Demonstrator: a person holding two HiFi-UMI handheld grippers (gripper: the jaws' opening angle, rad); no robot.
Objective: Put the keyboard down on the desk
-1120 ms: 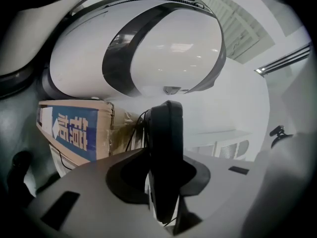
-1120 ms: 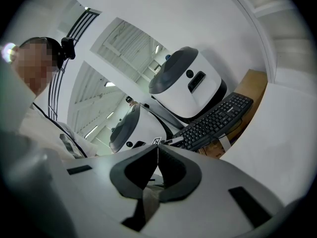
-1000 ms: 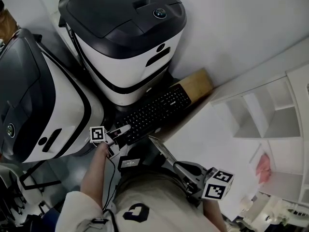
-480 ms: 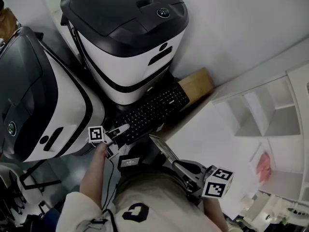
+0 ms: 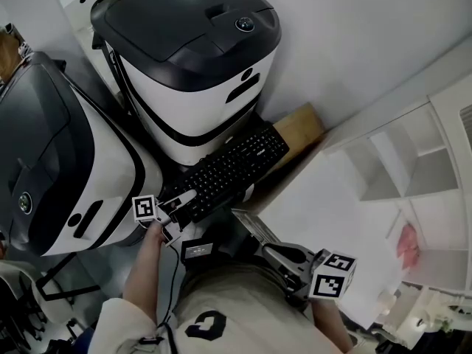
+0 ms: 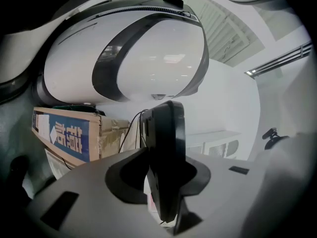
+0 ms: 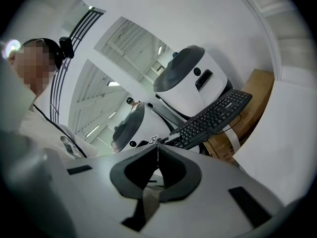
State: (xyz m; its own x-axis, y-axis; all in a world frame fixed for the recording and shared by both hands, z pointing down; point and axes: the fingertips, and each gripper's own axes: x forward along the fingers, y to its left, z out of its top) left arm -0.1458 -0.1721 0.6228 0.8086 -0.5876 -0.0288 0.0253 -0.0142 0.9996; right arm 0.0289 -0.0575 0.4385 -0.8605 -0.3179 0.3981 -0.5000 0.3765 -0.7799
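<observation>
A black keyboard (image 5: 230, 168) hangs in the air, slanting from lower left to upper right, in front of the machines and left of the white desk (image 5: 324, 198). My left gripper (image 5: 184, 200) is shut on its near left end. In the left gripper view the keyboard (image 6: 166, 148) stands edge-on between the jaws, a cable trailing behind it. My right gripper (image 5: 238, 216) is shut and holds nothing, its tips just below the keyboard's middle. From the right gripper view the keyboard (image 7: 213, 117) lies ahead, beyond the closed right gripper (image 7: 157, 150).
Two large white-and-black machines (image 5: 192, 57) (image 5: 51, 161) stand behind and left of the keyboard. A cardboard box (image 5: 302, 127) sits under its far end. White shelving (image 5: 413, 168) rises at the right. A person's torso fills the bottom of the head view.
The keyboard and both grippers stay in nearly the same place. Only the head view has shifted a little.
</observation>
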